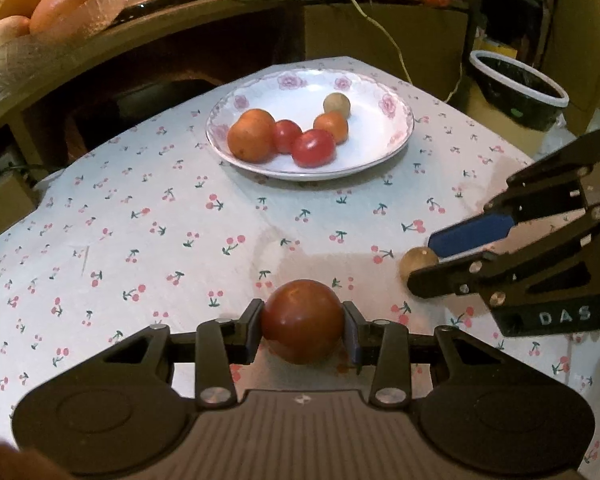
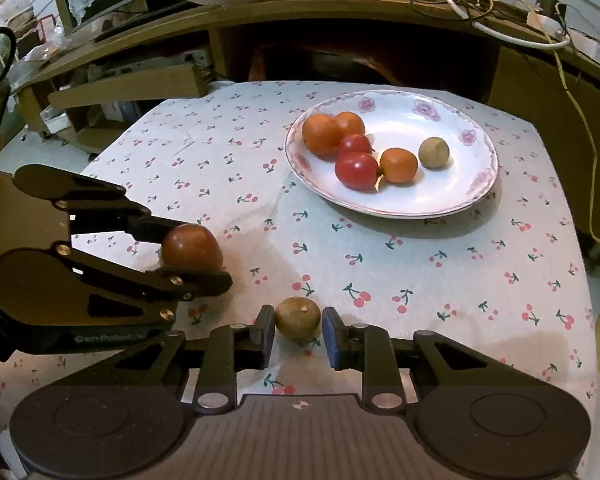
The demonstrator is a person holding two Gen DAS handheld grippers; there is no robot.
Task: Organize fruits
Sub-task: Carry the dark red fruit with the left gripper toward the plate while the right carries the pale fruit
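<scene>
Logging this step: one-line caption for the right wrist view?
Right hand-held gripper brackets a small brown fruit; left hand-held gripper holds a red fruit.

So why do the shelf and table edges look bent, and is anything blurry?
Left wrist view: the fisheye lens bows the shelf; the plate looks slightly soft, and the dark corners are the lens rim. Right wrist view: same bending along the shelf; the plate throws a soft shadow toward the camera, with no harsh glare.

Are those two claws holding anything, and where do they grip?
Left gripper clamps a red tomato by its sides. Right gripper brackets a small brown fruit; grip unclear.
</scene>
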